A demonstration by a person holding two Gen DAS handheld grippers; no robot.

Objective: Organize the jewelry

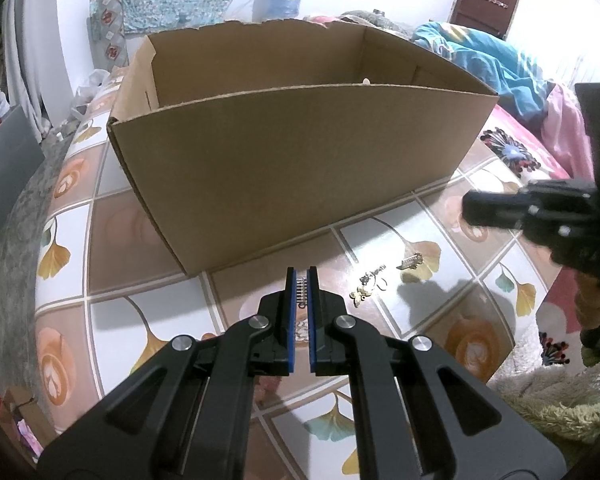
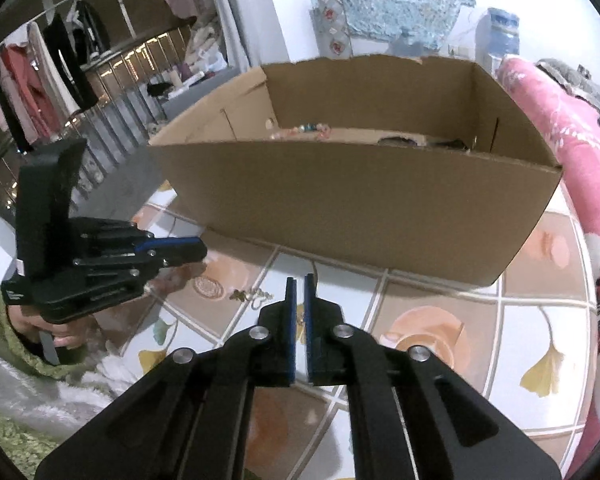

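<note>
The left gripper (image 1: 301, 280) pinches a small beaded clasp (image 1: 300, 294), its long axis running along the fingers – the box (image 1: 300, 152) stands straight ahead, rim above the tips. The right gripper (image 2: 300, 286), jaws nearly together and empty, hangs nearer the loose earrings (image 1: 370, 286) on the table (image 1: 380, 320)

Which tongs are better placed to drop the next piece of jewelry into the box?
Probably the left. The left tongs are already shut on a small silver clip just before the box. The right tongs seem empty, over the tablecloth.
</note>
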